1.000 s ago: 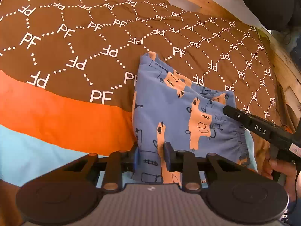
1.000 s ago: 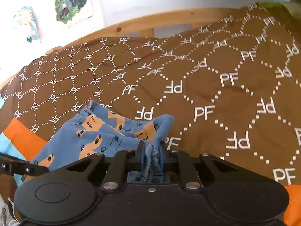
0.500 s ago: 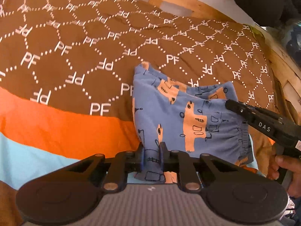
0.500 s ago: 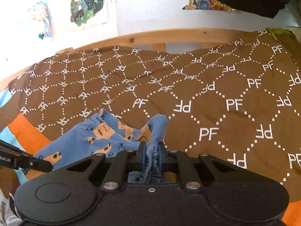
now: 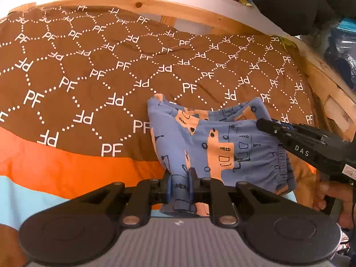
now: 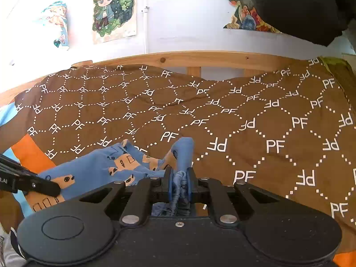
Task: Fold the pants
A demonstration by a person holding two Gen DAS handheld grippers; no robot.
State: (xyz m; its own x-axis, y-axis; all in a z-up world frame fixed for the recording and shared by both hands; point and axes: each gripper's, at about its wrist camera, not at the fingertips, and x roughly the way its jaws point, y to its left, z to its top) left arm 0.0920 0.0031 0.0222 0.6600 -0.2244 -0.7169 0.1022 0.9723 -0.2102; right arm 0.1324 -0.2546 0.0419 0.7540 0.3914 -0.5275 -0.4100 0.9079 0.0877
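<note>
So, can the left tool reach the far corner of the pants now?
Probably not yet: the left tool is shut on the near edge of the pants, so it must let go first. Nothing else blocks the far corner.

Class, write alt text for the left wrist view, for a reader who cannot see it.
The left gripper has its jaws shut on the near edge of blue pants with orange prints, lying on a brown bedspread patterned with white "PF" letters. The right gripper reaches in from the right, at the pants' far side.

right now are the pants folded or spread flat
Partly folded, not flat: the pants lie doubled and bunched on the blanket, both ends pinched by the left gripper and right gripper.
</note>
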